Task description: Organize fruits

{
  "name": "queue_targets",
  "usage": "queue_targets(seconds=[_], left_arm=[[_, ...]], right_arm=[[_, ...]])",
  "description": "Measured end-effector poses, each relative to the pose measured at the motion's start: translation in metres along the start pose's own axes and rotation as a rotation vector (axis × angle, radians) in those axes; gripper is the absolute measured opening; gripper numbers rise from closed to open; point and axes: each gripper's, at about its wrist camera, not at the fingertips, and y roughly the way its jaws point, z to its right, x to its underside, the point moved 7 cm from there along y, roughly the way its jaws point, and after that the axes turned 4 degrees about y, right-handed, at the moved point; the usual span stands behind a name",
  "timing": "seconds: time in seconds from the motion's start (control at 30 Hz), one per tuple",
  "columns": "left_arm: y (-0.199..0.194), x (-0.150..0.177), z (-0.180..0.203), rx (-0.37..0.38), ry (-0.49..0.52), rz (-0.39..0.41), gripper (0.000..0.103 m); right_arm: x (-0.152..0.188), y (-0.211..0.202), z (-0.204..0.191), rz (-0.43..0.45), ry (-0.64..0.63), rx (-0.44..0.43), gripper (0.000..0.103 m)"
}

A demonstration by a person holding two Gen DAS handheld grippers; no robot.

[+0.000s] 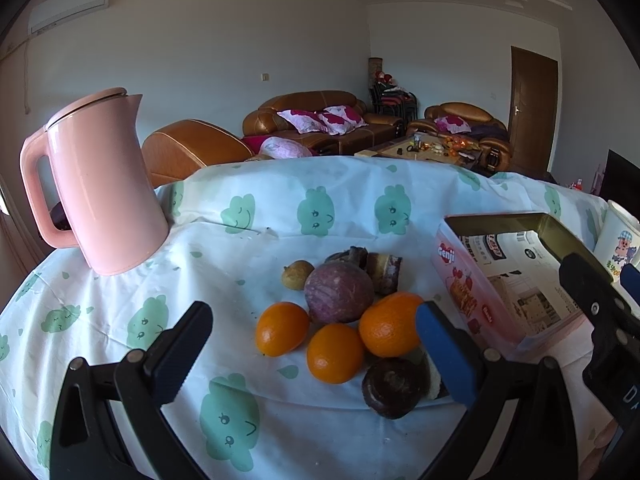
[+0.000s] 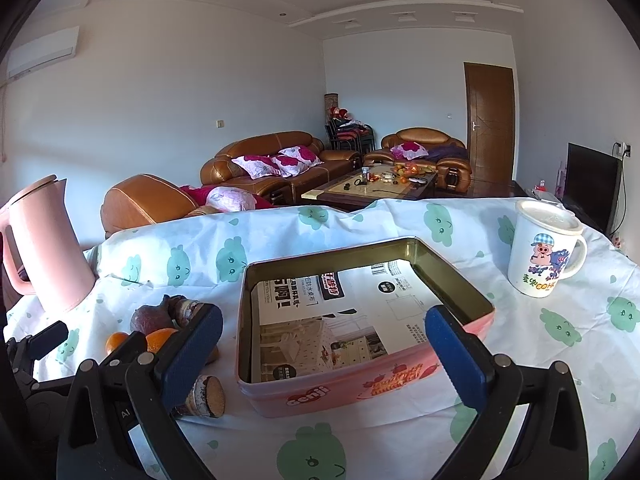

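Lying open-side up just right of the fruit pile, the pink tin is marked "Genji", its long axis left-right. Both left gripper and right gripper are held spread, empty.

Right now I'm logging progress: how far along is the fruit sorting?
Nothing looks done: the pink tin holds only a printed sheet. Nothing is in hand; the left gripper and the right gripper are both open and empty. Left to move: three oranges, the purple fruit and the darker pieces beside them, all on the tablecloth.
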Motion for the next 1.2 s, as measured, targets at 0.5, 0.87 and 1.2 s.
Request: queue_targets(seconds=[0.5,0.87,1.2], left_arm=[[0.004,0.01,-0.092,-0.065,-0.032,-0.072,0.103],[0.005,0.018,-0.111,-0.043,-0.027,-0.108,0.097],[0.004,0.02,-0.091,-0.028,0.067,-0.115,0.095]], right_arm=[[0.014,-0.008,-0.042,-0.052,-0.103,-0.208,0.065],[0.065,-0.009,-0.084,-0.302,-0.153,-0.378,0.039],[0.073,0.025,-0.074,-0.435,-0.047,-0.32,0.037]])
